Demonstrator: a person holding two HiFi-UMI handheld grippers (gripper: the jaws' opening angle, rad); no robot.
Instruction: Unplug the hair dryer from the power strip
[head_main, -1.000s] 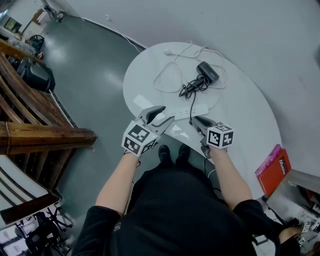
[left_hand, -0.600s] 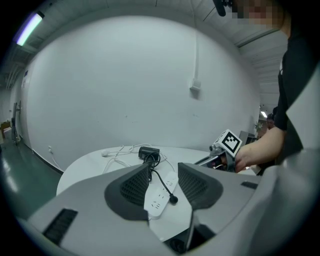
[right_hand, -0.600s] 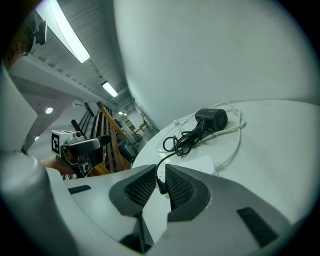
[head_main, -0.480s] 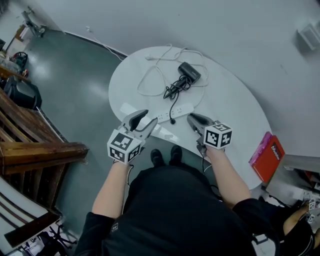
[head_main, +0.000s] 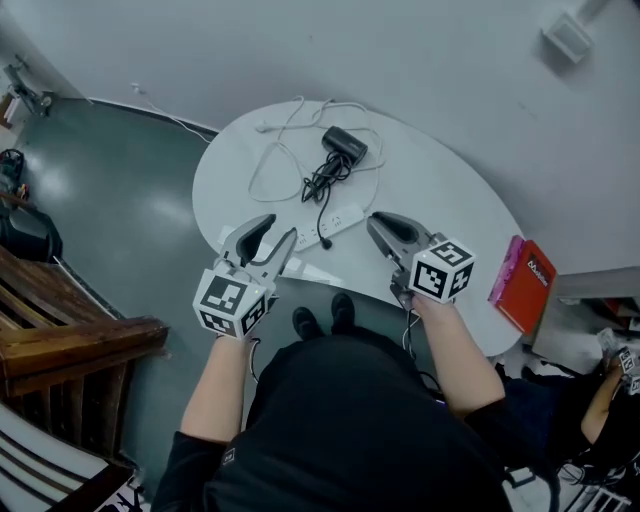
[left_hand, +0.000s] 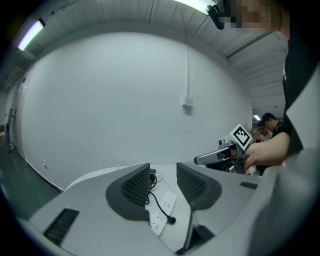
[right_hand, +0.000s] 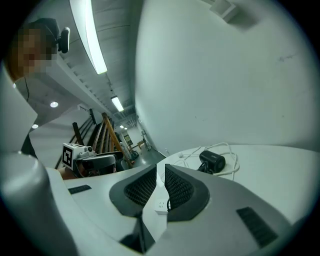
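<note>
The right gripper (right_hand: 160, 170) blocks most of the strip (head_main: 336, 224) in its view. Both hover near-level before the strip: left gripper (head_main: 278, 228) parted, just closing, empty; right barely parted, empty. Dryer (head_main: 345, 145) lies beyond the strip, plug (head_main: 326, 243) beside it.

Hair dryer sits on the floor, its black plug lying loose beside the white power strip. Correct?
No: the hair dryer sits on the table, not the floor, as the head view shows. Its black plug does lie loose beside the white power strip.
</note>
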